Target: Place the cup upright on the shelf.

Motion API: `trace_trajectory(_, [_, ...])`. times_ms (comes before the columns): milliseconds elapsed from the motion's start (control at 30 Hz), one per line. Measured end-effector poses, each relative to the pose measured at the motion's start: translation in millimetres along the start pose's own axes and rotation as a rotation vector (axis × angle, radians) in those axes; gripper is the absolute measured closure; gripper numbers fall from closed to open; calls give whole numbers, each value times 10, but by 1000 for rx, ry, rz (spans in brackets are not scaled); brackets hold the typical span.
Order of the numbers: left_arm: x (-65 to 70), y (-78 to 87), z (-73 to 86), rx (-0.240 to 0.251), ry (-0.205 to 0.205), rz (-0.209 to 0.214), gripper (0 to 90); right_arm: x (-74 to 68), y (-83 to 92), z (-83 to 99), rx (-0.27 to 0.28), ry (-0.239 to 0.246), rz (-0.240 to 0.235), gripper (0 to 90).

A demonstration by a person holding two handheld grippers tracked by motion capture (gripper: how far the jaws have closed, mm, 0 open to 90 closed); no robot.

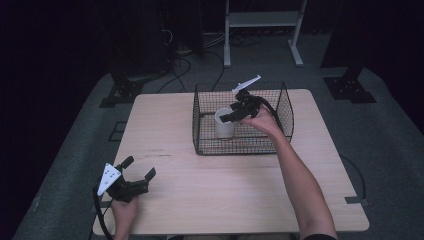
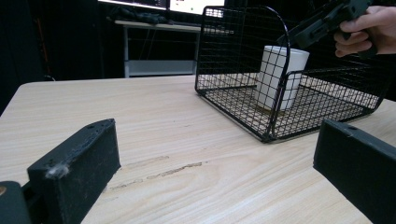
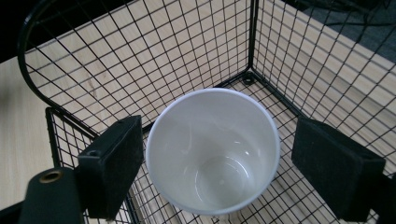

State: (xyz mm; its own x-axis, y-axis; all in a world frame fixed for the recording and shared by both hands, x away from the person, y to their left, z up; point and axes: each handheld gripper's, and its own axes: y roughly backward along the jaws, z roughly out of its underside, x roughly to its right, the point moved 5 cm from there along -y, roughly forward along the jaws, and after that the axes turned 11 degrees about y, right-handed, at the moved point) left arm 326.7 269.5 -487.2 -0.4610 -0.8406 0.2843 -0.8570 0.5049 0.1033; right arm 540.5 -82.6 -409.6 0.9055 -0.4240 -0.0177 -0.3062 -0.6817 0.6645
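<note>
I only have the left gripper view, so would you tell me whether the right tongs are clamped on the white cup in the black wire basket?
Observer: No, the right tongs straddle the round white cup with a gap at one pad.
Operator: Thank you; is anything inside it?
Observer: No, it is empty.
Operator: Where does it stand in the black wire basket?
Observer: Upright, left of centre in the high view.

High view overhead facing forward, left gripper view low along the table [image 2: 154,121], right gripper view close above, all sharing the wire basket [image 1: 285,107].
</note>
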Motion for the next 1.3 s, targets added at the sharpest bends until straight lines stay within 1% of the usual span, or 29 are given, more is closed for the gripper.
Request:
trace_trajectory(233, [-1,0,0,-1,-1,-2,0,26,167,-34,41,-12,22,146])
trace_trajectory(333, [0,1,-1,0,-2,-2,0,23,250,-46,64,-17,20,147])
trace_trajectory(400, [2,1,0,0,-3,0,0,16,309,-51,82,-22,16,147])
trace_trajectory(567, [9,5,0,2,-3,4,0,-22,438,-35,99,-16,31,147])
trace_trajectory(633, [12,4,2,0,-3,7,0,-50,486,-18,112,-23,30,147])
trace_trajectory(700, [15,3,3,0,-3,5,0,-75,520,3,117,-25,28,147])
trace_trajectory(733, [16,2,3,0,-3,6,0,-90,535,17,110,-26,24,147])
trace_trajectory(800, [14,1,3,0,-4,4,0,-115,578,43,110,-16,27,147])
trace_trajectory(1000, [8,-1,3,-2,-4,1,0,-158,717,103,129,-13,24,148])
trace_trajectory(1133, [12,-1,5,-3,-6,2,0,-187,793,154,139,-19,20,148])
trace_trajectory(1300, [12,-1,5,-3,-5,2,0,-243,861,217,137,-14,15,149])
